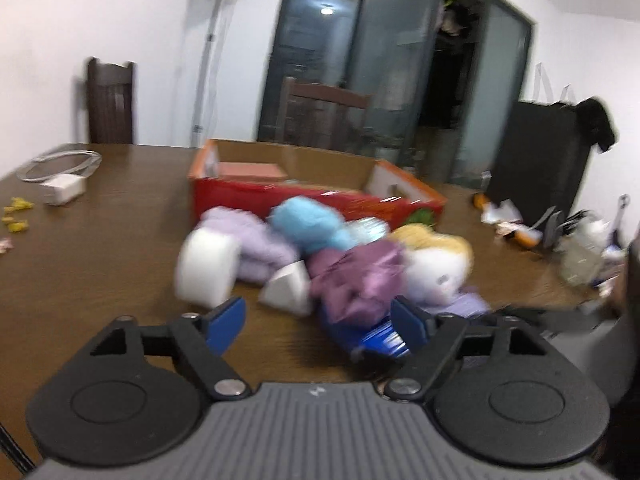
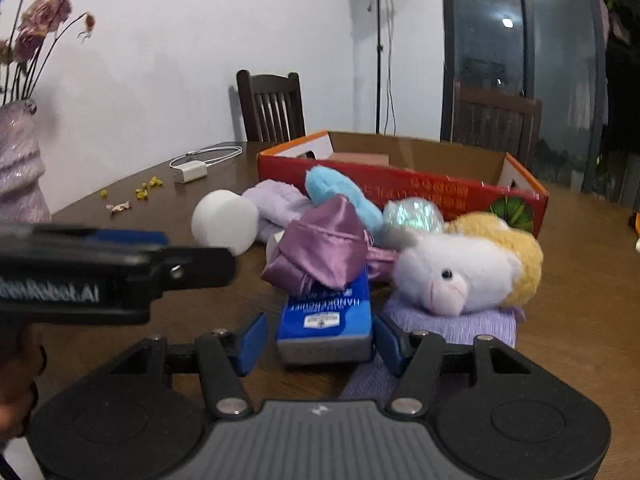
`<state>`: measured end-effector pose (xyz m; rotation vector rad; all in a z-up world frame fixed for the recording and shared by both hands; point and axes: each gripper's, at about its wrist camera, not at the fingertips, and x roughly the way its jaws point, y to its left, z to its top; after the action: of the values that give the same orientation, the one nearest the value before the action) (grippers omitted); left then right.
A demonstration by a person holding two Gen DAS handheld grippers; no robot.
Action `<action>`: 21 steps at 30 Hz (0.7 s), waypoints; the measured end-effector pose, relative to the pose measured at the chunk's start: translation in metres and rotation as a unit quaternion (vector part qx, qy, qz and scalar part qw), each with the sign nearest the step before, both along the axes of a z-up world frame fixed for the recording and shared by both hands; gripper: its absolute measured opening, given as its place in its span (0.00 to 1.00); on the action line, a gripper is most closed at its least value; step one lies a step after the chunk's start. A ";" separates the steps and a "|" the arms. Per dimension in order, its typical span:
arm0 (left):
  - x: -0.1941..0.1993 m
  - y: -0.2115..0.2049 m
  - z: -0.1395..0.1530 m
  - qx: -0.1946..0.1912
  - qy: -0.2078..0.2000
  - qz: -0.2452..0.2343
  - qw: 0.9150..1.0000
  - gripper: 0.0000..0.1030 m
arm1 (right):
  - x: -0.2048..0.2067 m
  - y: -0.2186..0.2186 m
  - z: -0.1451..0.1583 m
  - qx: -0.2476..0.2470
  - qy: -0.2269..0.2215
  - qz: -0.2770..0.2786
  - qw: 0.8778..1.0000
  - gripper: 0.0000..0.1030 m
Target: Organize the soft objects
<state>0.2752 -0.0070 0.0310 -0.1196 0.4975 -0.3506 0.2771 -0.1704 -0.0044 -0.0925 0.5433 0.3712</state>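
While motion blurs my left view, I see the left gripper [image 1: 316, 322] fingers spread, empty. My right gripper [image 2: 320, 338] fingers bracket the blue tissue pack [image 2: 326, 322], half-hidden under purple satin cloth [image 2: 320, 254]; grip unclear. Beyond, the cardboard box [image 2: 400, 188] sits mid-counter [image 2: 580, 280].

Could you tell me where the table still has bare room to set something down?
The table is bare right of the white plush, and on the left between the white foam roll, the charger and the yellow scraps. It is crowded in front of the red box, where the soft things pile up around the blue tissue pack.
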 end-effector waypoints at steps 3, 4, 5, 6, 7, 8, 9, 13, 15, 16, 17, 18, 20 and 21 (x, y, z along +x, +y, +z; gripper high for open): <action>0.026 -0.017 0.003 -0.004 0.007 -0.029 1.000 0.83 | 0.002 0.002 -0.002 -0.005 0.003 -0.003 1.000 0.55; 0.036 -0.024 0.002 0.011 0.016 -0.021 1.000 0.79 | 0.003 0.002 -0.002 -0.004 0.009 -0.003 1.000 0.50; 0.044 -0.030 -0.001 0.024 0.024 -0.016 0.999 0.75 | 0.005 0.002 -0.003 -0.001 0.014 -0.002 1.000 0.50; 0.049 -0.035 -0.004 0.029 0.030 -0.018 0.999 0.61 | 0.005 0.000 -0.003 0.002 0.018 -0.002 1.000 0.50; 0.052 -0.038 -0.006 0.028 0.034 -0.030 0.999 0.52 | 0.005 0.000 -0.003 0.005 0.019 -0.002 1.000 0.49; 0.051 -0.040 -0.008 0.024 0.042 -0.046 0.998 0.36 | 0.003 -0.002 -0.003 0.002 0.020 -0.001 1.000 0.49; 0.047 -0.040 -0.008 0.024 0.041 -0.050 0.998 0.36 | -0.001 -0.002 -0.002 -0.002 0.021 0.001 1.000 0.49; 0.019 -0.016 -0.006 0.039 0.009 -0.027 0.999 0.37 | -0.028 -0.012 0.001 0.010 0.034 0.048 0.998 0.49; 0.006 -0.003 -0.011 0.070 0.000 -0.014 0.997 0.43 | -0.049 -0.020 0.001 0.022 0.045 0.086 0.995 0.49; -0.001 0.002 -0.015 0.089 -0.001 -0.003 0.996 0.53 | -0.058 -0.023 0.001 0.020 0.047 0.101 0.994 0.50; -0.009 0.009 -0.017 0.096 0.000 0.014 0.995 0.57 | -0.066 -0.026 0.001 0.013 0.048 0.113 0.992 0.50; -0.016 0.016 -0.018 0.091 0.001 0.029 0.995 0.57 | -0.071 -0.028 0.001 0.003 0.045 0.113 0.993 0.53; -0.028 0.031 -0.015 0.050 0.012 0.035 0.998 0.58 | -0.076 -0.036 0.004 -0.013 0.032 0.084 0.996 0.59; -0.032 0.036 -0.015 0.017 0.022 0.029 0.999 0.59 | -0.076 -0.042 0.007 -0.018 0.031 0.060 0.998 0.59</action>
<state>0.2431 0.0286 0.0165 -0.1083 0.5427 -0.2821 0.2006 -0.2124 0.0025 -0.1497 0.6083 0.4821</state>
